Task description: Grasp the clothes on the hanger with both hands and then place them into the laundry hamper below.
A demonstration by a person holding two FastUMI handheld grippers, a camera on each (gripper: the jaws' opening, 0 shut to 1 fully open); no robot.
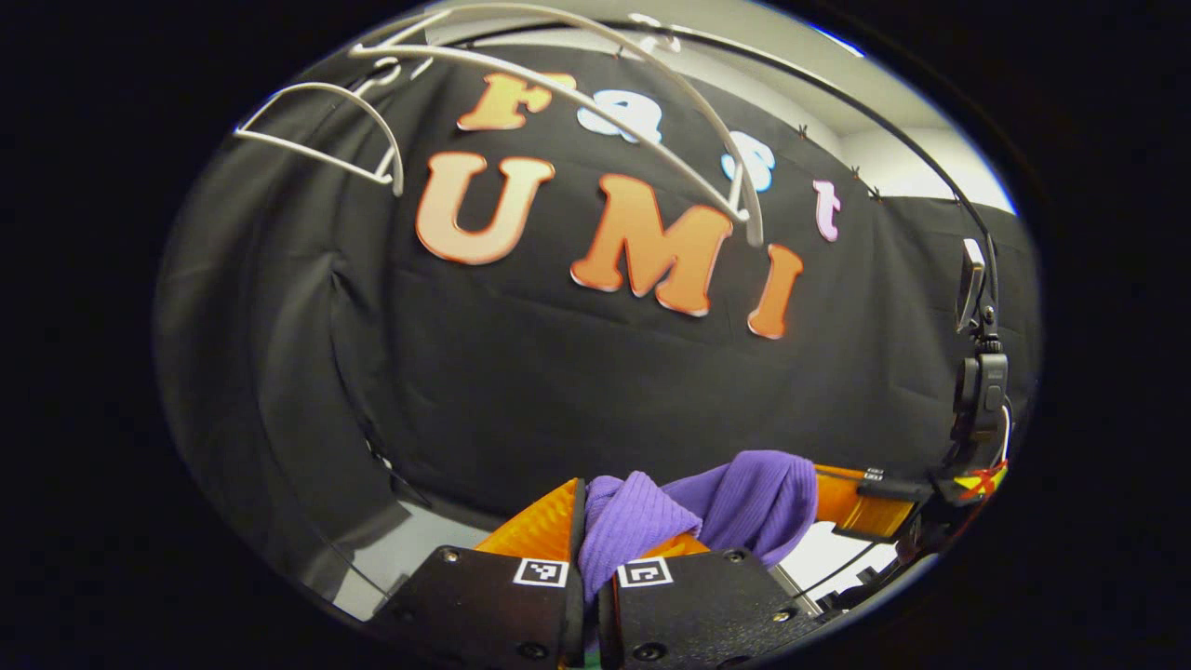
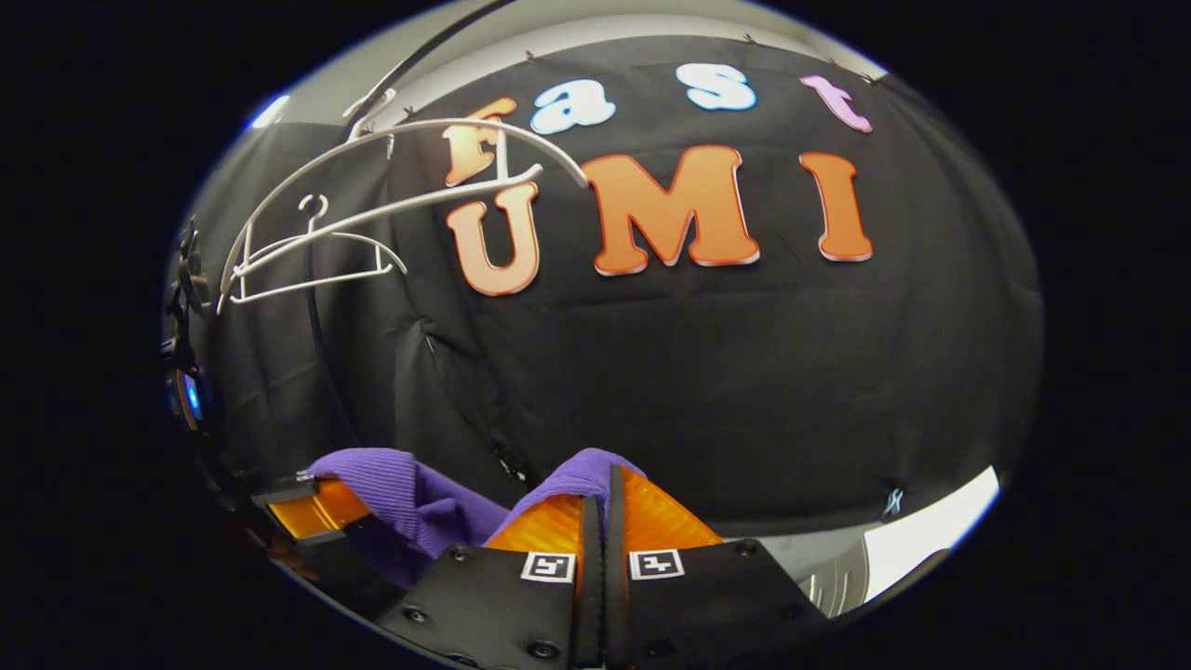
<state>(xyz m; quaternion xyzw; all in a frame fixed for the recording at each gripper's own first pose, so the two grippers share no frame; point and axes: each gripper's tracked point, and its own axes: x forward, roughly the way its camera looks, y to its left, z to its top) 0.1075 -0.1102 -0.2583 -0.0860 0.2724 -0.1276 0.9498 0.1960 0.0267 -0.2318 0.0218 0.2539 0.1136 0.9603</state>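
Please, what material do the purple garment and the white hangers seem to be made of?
The purple garment looks like soft knitted fabric, matte: fine parallel ribs run along it and it folds limply where the left gripper pinches it. The white hangers look like smooth plastic or coated wire, with thin, rigid, evenly curved bars; which of the two I cannot tell.

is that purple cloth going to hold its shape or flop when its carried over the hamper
Probably flop: the purple cloth sags in soft folds between the left claw and the right claw. Its ribbed knit looks grippy, so slipping seems unlikely. It appears light, bunching without pulling taut. The white hangers hang bare behind.
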